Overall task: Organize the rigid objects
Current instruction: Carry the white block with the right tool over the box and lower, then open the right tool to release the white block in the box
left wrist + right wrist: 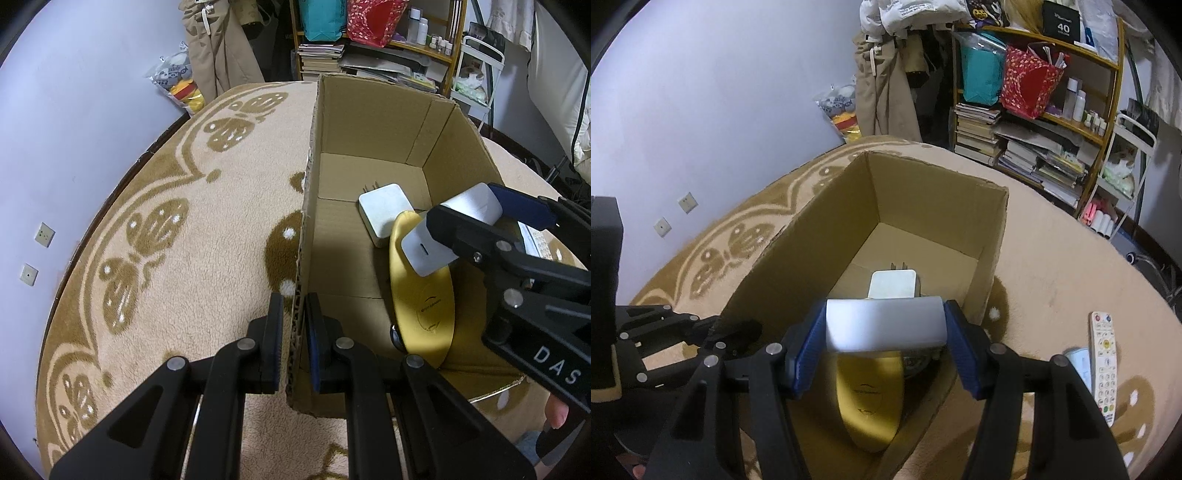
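Observation:
An open cardboard box [369,122] [934,199] stands on the patterned blanket. My left gripper [294,332] is shut on the box's left wall near its front corner; it also shows in the right wrist view [716,332]. My right gripper [886,345] is shut on a white rounded charger block [886,323] [454,229], held above the box's inside. Below it in the box lie a yellow oval object [424,291] [873,398] and a white square power adapter [384,210] [892,284] with prongs pointing away.
A white remote control [1103,365] and a pale object [1080,363] lie on the blanket right of the box. A bookshelf [1034,140] with books and bags stands behind. The blanket [166,240] spreads left of the box, with a wall beyond.

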A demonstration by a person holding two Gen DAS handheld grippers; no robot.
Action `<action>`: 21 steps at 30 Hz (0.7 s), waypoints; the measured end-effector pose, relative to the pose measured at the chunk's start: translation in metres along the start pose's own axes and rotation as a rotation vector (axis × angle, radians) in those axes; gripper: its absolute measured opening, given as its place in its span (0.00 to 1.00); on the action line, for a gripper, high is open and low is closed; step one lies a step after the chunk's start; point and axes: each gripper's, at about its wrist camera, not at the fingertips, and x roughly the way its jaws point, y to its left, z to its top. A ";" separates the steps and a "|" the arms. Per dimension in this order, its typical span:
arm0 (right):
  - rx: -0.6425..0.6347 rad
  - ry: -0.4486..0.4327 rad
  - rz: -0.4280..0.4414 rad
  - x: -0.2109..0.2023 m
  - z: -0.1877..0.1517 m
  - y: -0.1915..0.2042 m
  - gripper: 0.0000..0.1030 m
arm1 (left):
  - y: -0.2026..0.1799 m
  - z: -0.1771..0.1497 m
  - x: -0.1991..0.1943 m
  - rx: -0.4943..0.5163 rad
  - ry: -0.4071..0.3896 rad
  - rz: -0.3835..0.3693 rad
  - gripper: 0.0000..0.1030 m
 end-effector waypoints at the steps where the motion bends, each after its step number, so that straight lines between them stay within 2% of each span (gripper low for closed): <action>1: 0.001 0.001 -0.001 0.000 0.001 0.000 0.65 | 0.000 0.000 0.000 0.001 0.000 -0.001 0.12; 5: -0.004 0.003 0.004 -0.001 0.001 0.002 0.65 | 0.000 0.000 0.000 0.001 0.000 0.002 0.12; 9: -0.023 -0.056 0.006 -0.019 0.006 0.008 0.65 | -0.001 0.000 0.001 0.000 0.002 0.004 0.12; 13: -0.039 -0.069 -0.014 -0.033 0.011 0.010 0.65 | 0.000 -0.001 0.003 -0.008 0.008 -0.007 0.12; 16: -0.038 -0.084 -0.034 -0.044 0.010 0.006 0.74 | -0.002 0.001 0.001 -0.007 0.006 -0.005 0.12; 21: -0.005 -0.103 -0.077 -0.063 0.001 -0.012 0.78 | -0.002 0.001 0.000 -0.005 0.005 -0.002 0.12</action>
